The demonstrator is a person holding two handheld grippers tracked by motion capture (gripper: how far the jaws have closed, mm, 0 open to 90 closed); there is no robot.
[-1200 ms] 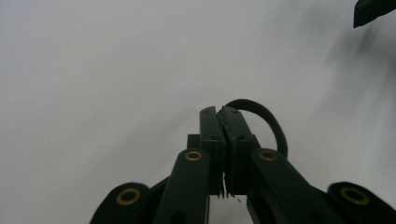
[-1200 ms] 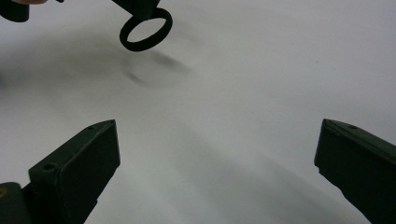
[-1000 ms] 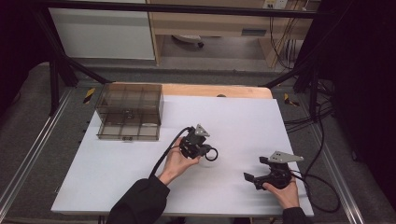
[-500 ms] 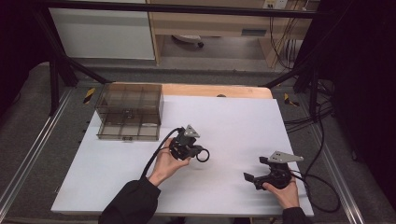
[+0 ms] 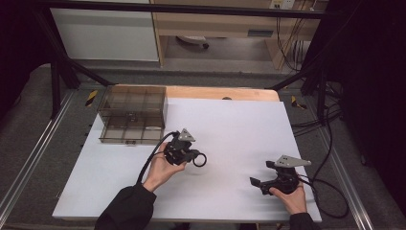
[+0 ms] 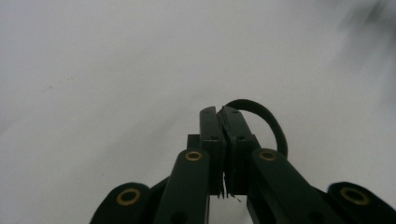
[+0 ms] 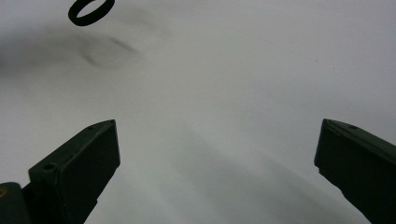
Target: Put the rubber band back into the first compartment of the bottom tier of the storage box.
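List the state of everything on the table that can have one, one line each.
Left hand-held gripper: shut on the black ring, carried over the table.
Black ring: pinched at one side, most of its loop sticking out past the jaws, off the table.
Right hand-held gripper: open, jaws wide apart, nothing between them.
Clear compartment box: sits at the table's far left; whether anything lies in it is too unclear to tell.

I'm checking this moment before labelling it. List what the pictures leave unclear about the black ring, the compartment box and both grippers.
- Black ring: in the left gripper view the shut jaws of the left gripper hide its clamped part.
- Ring in the right gripper view: the top edge cuts it off.
- Clear compartment box: in the high view, too small and dim to tell whether anything lies inside.
- Right gripper: the hand covers its body in the high view.
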